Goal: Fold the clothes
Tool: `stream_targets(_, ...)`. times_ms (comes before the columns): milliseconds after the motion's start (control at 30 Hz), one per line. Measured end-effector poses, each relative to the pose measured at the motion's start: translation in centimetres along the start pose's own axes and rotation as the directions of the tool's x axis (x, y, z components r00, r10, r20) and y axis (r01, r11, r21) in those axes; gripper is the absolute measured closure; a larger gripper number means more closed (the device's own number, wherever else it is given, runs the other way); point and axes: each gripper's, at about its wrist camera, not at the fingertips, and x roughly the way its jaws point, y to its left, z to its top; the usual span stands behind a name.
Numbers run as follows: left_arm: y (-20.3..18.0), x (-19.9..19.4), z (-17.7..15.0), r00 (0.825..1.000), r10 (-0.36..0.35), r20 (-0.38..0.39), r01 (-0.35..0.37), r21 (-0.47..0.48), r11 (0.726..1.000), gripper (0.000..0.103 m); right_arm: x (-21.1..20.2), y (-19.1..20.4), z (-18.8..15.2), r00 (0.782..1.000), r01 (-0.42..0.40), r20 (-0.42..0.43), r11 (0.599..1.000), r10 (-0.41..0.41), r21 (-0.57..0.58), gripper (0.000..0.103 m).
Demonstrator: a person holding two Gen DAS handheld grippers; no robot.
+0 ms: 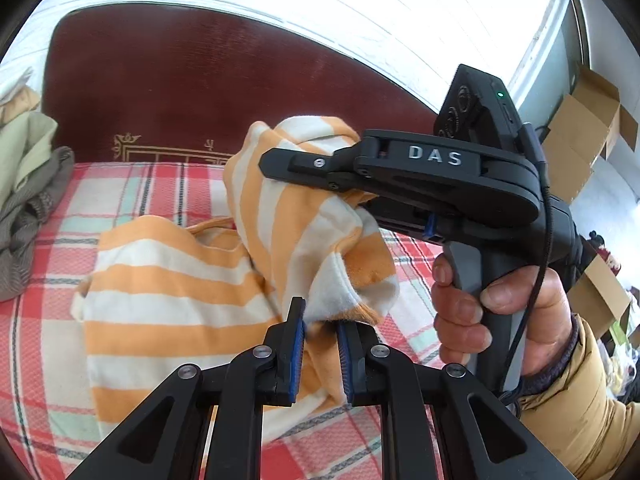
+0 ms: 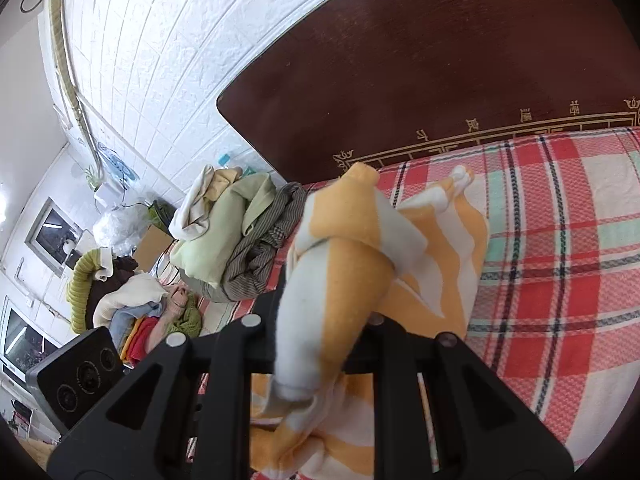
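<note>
Left wrist view
Garment: an orange-and-white striped soft fleece garment point(image 1: 168, 300) is seen partly lying on the bed and partly lifted, bunched in thick folds between the two tools.
Surface of garment: a brushed, fuzzy nap is shown, with broad bands and a stitched hem at the raised edge.
Left gripper point(image 1: 320, 344): black plastic linkage arms with ridged blue pads are pinched narrowly on a fold of the striped cloth.
Right gripper point(image 1: 288, 164): a matte black tool with raised letters is seen from the side, held by a hand point(image 1: 480, 312) in a mustard padded sleeve; its tip is buried in the raised cloth, which is pinched there.
Bed cover: a red, white and mint plaid woven blanket point(image 1: 48, 360) with a waffle texture is spread flat beneath the garment.
Headboard: a glossy dark red wooden headboard point(image 1: 200, 92) with gold line ornament stands behind the bed.

Right wrist view
Garment: the striped cloth point(image 2: 332, 280) is draped as a thick rolled tube over the right gripper point(image 2: 320, 344), whose fingertips are hidden under it; the rest trails onto the plaid blanket point(image 2: 560, 280).
Pile: a heap of pale green and grey striped clothes point(image 2: 236, 236) lies at the bed's far left, apart from the garment.
Wall: white brick-pattern panelling point(image 2: 160, 60) is visible.
</note>
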Motion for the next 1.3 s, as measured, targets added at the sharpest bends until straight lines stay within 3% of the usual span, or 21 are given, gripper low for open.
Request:
stream_targets(367, 2.1, -2.0, -1.1, 1.0, 0.001, 0.027, 0.0, -0.058, 0.998, 0.088, 4.3, 2.6, -0.9, 0.997, -0.003, -0.075, 1.0, 0.002, -0.014, 0.083)
stream_targets(833, 3.4, -6.4, -4.0, 1.0, 0.002, 0.029, 0.002, -0.149, 0.989, 0.088, 8.5, 4.5, -2.8, 0.987, 0.069, -0.142, 0.996, -0.075, -0.05, 0.083)
stream_targets(1300, 5.0, -7.3, -5.4, 1.0, -0.001, 0.02, 0.005, -0.203, 0.979, 0.088, 10.9, 5.2, -4.0, 0.972, 0.126, -0.188, 0.989, -0.138, -0.075, 0.083)
